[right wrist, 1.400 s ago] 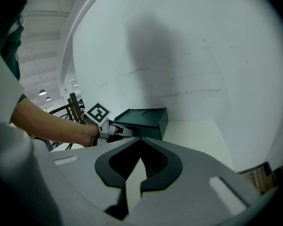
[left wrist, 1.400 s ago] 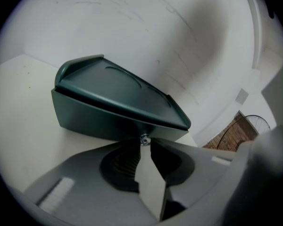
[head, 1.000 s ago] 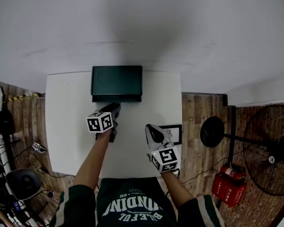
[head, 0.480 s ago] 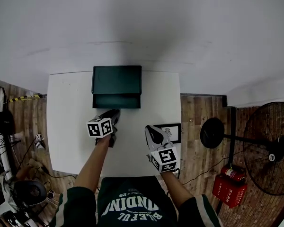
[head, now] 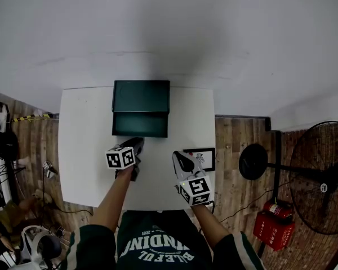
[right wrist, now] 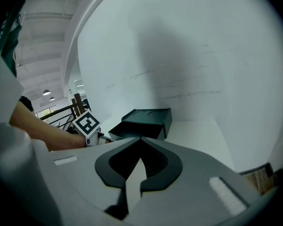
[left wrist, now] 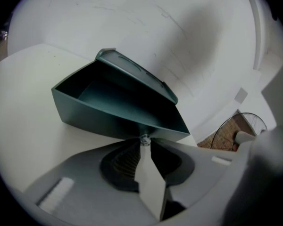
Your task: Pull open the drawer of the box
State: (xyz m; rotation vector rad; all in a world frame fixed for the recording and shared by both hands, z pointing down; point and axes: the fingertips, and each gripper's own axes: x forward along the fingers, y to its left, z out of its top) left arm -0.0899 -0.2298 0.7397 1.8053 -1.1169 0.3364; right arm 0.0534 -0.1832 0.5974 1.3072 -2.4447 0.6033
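A dark green box (head: pixel 141 96) stands at the back of the white table (head: pixel 84 151), against the wall. Its drawer (head: pixel 141 125) is pulled partway out, and in the left gripper view the drawer (left wrist: pixel 108 112) shows as empty. My left gripper (head: pixel 137 142) is shut on the small knob (left wrist: pixel 145 138) at the drawer's front. My right gripper (head: pixel 180 156) hangs over the table's right front, apart from the box, its jaws shut with nothing between them. The right gripper view shows the box (right wrist: pixel 148 119) and the left gripper's marker cube (right wrist: pixel 87 124) beyond my right gripper (right wrist: pixel 141 139).
A small black-framed card (head: pixel 205 159) lies at the table's right edge. On the wooden floor to the right stand a fan (head: pixel 321 179) and a red case (head: pixel 273 224). Cables and gear lie on the floor at left (head: pixel 11 151).
My left gripper has drawn back toward me with the knob, and the drawer has slid further out of the box. The right gripper has stayed in place.
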